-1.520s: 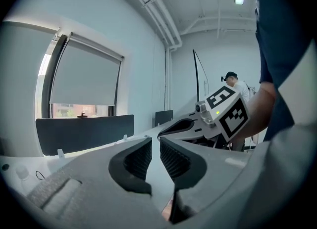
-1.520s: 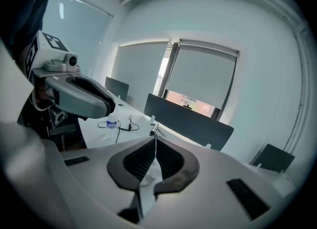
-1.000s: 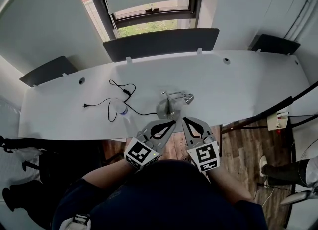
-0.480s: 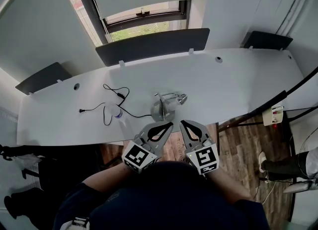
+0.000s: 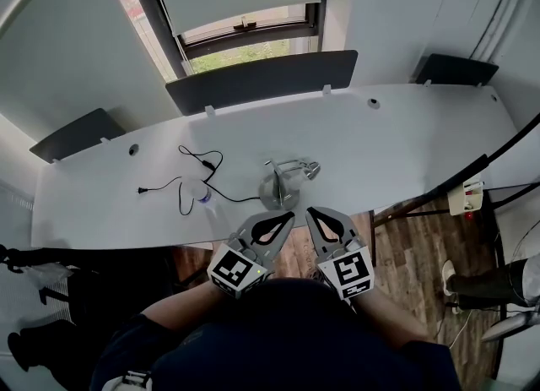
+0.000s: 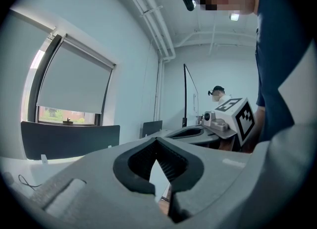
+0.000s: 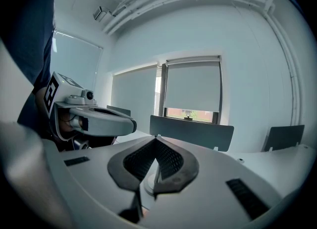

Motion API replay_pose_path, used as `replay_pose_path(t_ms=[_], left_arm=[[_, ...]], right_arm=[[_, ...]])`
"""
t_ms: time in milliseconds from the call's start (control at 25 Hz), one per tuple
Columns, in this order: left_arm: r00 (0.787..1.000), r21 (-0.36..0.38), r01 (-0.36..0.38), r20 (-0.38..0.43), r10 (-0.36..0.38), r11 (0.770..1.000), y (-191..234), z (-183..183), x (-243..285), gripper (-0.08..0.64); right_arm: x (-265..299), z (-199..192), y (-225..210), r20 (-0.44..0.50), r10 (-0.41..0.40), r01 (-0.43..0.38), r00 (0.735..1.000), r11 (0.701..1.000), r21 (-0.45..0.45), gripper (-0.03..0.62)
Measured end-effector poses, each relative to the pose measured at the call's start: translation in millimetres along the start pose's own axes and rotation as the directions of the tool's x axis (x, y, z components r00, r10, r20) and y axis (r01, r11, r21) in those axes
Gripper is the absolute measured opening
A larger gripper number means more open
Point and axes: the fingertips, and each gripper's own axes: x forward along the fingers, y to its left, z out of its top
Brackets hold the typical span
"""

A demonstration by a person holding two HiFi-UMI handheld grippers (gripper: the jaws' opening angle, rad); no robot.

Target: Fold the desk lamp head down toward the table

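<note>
A small silver desk lamp point(image 5: 279, 185) stands near the front edge of the white table point(image 5: 396, 140), its round base toward me and its head point(image 5: 310, 168) reaching to the right. Both grippers hover side by side just in front of the table edge, short of the lamp and not touching it. My left gripper point(image 5: 290, 212) is shut on nothing, its jaws meeting at the tip point(image 6: 157, 139). My right gripper point(image 5: 310, 209) is likewise shut and holds nothing point(image 7: 157, 138). Through its jaw window the lamp's stem point(image 7: 156, 172) shows.
A black power cable point(image 5: 201, 164) with a plug lies on the table left of the lamp, beside a small white object point(image 5: 199, 192). Dark divider panels point(image 5: 261, 79) line the table's far edge under a window. A power strip point(image 5: 467, 198) sits on the wooden floor at the right.
The head view has shifted slightly. Both grippers stay shut in the same place before the table edge, and the lamp has not moved.
</note>
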Motion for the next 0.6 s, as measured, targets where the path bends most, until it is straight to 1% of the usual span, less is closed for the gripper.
replay_pose_path(t_ms=[160, 600], left_arm=[[1.0, -0.026, -0.009, 0.01, 0.009, 1.0, 0.1, 3.1, -1.1, 0.005], [1.0, -0.002, -0.006, 0.006, 0.006, 1.0, 3.2, 3.5, -3.2, 0.005]], right_arm=[[0.3, 0.5, 1.0, 0.002, 0.003, -0.003, 1.0, 1.0, 0.0, 0.009], [4.2, -0.2, 5.8, -0.002, 0.01, -0.01, 1.0, 1.0, 0.0, 0.009]])
